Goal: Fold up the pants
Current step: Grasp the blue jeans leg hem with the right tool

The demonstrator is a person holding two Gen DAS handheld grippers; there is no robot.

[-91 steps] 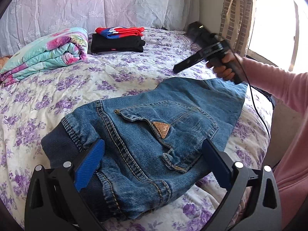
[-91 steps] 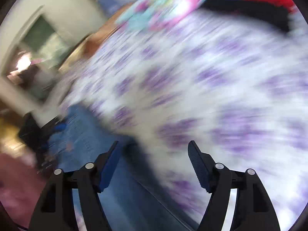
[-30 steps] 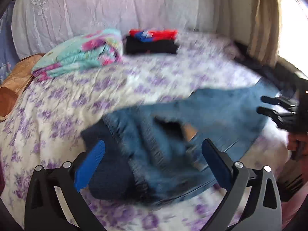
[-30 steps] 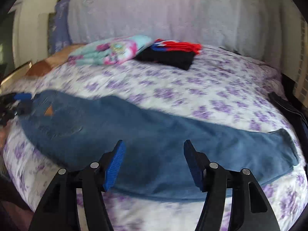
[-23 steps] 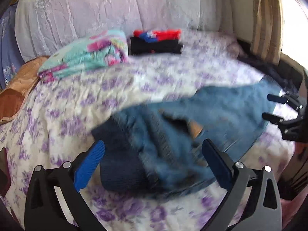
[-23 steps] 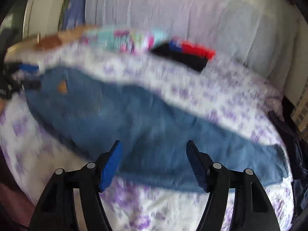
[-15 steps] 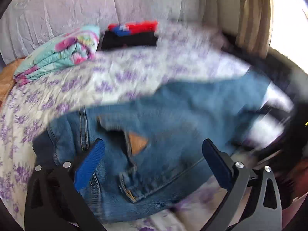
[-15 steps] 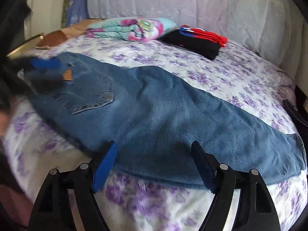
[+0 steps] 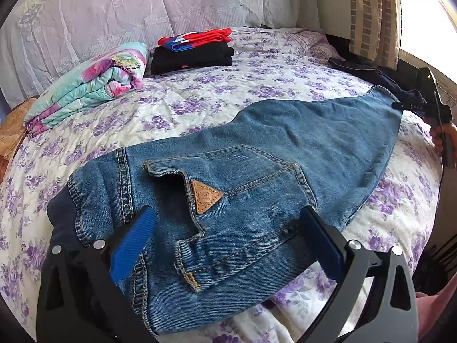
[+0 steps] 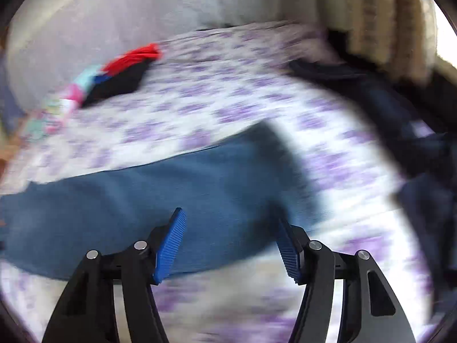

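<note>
The blue jeans [image 9: 285,148] lie flat on the flowered bedspread [image 9: 257,85], back pocket and brown triangular patch [image 9: 204,197] facing up. My left gripper [image 9: 228,243] hovers open over the waist end, its blue pads wide apart and pinching nothing. A hand holds my right gripper [image 9: 400,105] at the far right, beside the leg hem. In the blurred right wrist view, the right gripper [image 10: 230,245] is over the leg end of the jeans [image 10: 171,188]. Its jaws are closing, and the pads press on no cloth.
A folded floral blanket [image 9: 85,91] and a stack of folded black and red-blue clothes [image 9: 194,48] sit at the head of the bed. A dark garment [image 9: 368,71] lies along the bed's right edge, under the curtain [image 9: 371,14].
The jeans went from bunched at the waist to spread flat. The right gripper swung along the leg to the hem end. The left gripper settled over the waist.
</note>
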